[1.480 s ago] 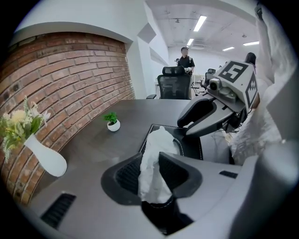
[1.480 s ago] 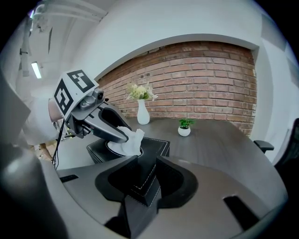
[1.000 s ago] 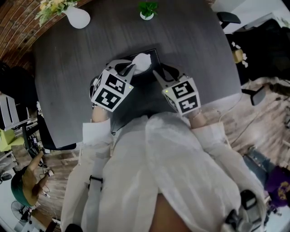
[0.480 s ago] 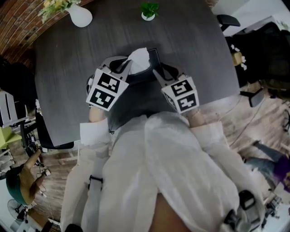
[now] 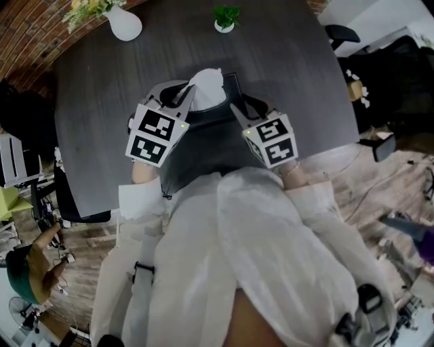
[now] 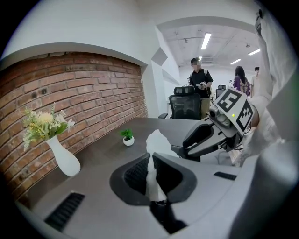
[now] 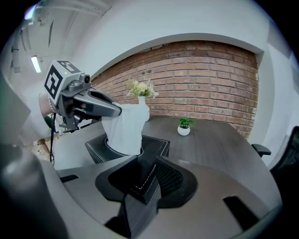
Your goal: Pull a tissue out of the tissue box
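Standing left of and beyond the one black leather tissue box with white stitching [image 5: 232, 82] is a single white vase [image 5: 124, 26] holding pale flowers, on the dark grey round table [image 5: 291, 61]. Nearer and just left of the box comes the left gripper [image 5: 192, 95], one of two, topped by its marker cube. In the left gripper view its fingers [image 6: 140, 173] are pressed almost together on one white tissue [image 6: 158, 142], which runs up between them and ends in a crumpled peak above them. From the right gripper view the tissue [image 7: 124, 128] hangs as a wide sheet from that gripper down into the box's round opening, so its lower part is inside the box. Beyond the box, near the table's far edge, sits one small green plant in a white pot [image 5: 224, 19]. At the right of the box, the right gripper [image 5: 237, 112] reaches in from the near side. Its fingers [image 7: 170, 177] are narrowly set and clamped on the box's near corner [image 7: 148, 173], with the stitched edge between them.
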{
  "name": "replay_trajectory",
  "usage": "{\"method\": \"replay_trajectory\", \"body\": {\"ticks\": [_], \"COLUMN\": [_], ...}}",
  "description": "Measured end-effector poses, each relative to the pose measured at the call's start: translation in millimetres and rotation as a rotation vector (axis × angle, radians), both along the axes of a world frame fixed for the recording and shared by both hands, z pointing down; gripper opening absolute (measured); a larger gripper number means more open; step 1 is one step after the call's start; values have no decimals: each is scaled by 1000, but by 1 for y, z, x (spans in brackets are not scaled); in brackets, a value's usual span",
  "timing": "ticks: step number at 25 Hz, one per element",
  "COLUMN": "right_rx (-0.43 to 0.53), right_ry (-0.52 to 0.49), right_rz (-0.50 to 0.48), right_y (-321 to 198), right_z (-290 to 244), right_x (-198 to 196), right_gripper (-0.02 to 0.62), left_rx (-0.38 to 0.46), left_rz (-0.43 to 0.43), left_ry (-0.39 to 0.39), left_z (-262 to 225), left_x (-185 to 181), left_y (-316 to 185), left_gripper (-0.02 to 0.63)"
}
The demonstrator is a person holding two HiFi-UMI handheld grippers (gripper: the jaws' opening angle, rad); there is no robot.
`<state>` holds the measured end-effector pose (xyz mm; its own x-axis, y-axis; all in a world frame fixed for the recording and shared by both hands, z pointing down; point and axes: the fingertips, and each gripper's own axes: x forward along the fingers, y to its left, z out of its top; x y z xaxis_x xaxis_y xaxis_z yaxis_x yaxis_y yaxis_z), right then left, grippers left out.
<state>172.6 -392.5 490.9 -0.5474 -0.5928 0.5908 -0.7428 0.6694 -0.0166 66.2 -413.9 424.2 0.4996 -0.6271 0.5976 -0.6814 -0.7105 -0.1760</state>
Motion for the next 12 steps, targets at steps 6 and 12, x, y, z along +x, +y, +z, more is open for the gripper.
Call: {"method": "replay_trajectory", "body": {"ticks": [6,12], "right_rx": [8,17], "right_ry": [1,-2], "right_rz": [5,7], "right_y": [0,-2], "right_z": [0,-1], "right_x": [1,1], "right_gripper": [117,117], "left_rx": [78,95], "left_rz": [-74,-100], "left_ry": [65,111], "left_z": [-24,-36], "left_x": [-10,-15], "left_y": [-8,-11], "left_gripper": [12,12]}}
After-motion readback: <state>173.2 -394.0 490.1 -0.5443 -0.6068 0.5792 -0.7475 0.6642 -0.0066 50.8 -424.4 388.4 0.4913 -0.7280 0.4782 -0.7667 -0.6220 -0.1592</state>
